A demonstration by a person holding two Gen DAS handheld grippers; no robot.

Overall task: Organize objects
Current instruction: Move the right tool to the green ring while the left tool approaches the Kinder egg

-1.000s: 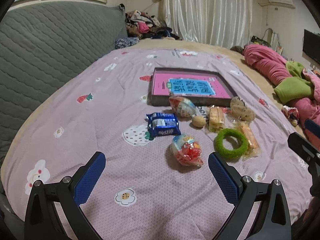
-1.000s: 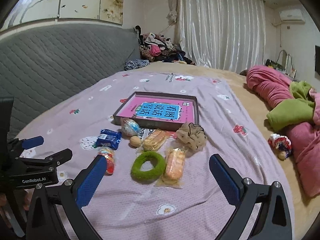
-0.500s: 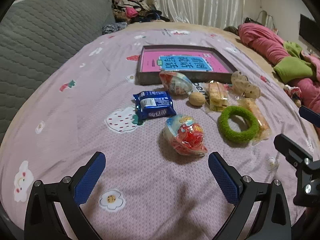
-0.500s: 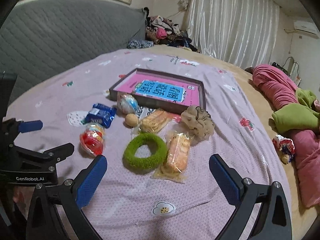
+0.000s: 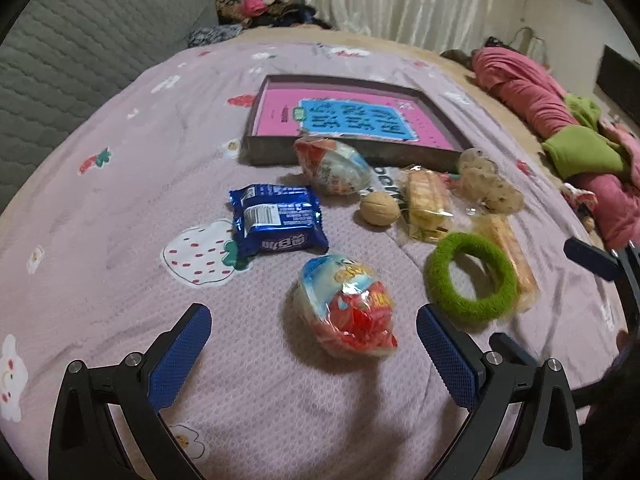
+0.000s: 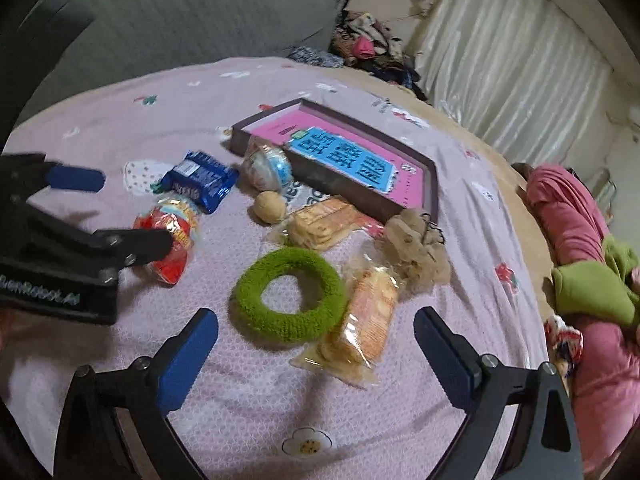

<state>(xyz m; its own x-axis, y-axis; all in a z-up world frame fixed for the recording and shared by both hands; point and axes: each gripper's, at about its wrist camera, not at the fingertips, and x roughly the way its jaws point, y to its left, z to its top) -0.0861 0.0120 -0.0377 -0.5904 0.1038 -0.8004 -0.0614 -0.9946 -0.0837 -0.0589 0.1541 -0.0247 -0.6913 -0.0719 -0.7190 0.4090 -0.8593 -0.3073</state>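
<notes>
A dark shallow box [image 5: 276, 151] with a pink and blue book inside lies on the bed; it also shows in the right wrist view [image 6: 344, 190]. In front of it lie a red and blue egg-shaped snack pack [image 5: 346, 307], a blue biscuit packet [image 5: 276, 220], a second egg pack [image 5: 332, 166], a walnut [image 5: 379, 208], two cracker packs [image 5: 426, 204] [image 6: 364, 320], a green fuzzy ring [image 6: 289, 294] and a beige scrunchie [image 6: 416, 248]. My left gripper [image 5: 314, 344] is open around the red egg pack. My right gripper [image 6: 316, 340] is open just before the green ring.
The lilac bedspread [image 5: 100, 208] has a grey quilted headboard [image 5: 80, 40] on the left. Pink and green bedding [image 6: 588, 264] is heaped on the right. A clothes pile [image 5: 260, 4] and curtains stand at the far end.
Both grippers have moved forward and lower toward the objects. The left one now frames the red egg pack and the right one is close to the green ring. Both stay open.
</notes>
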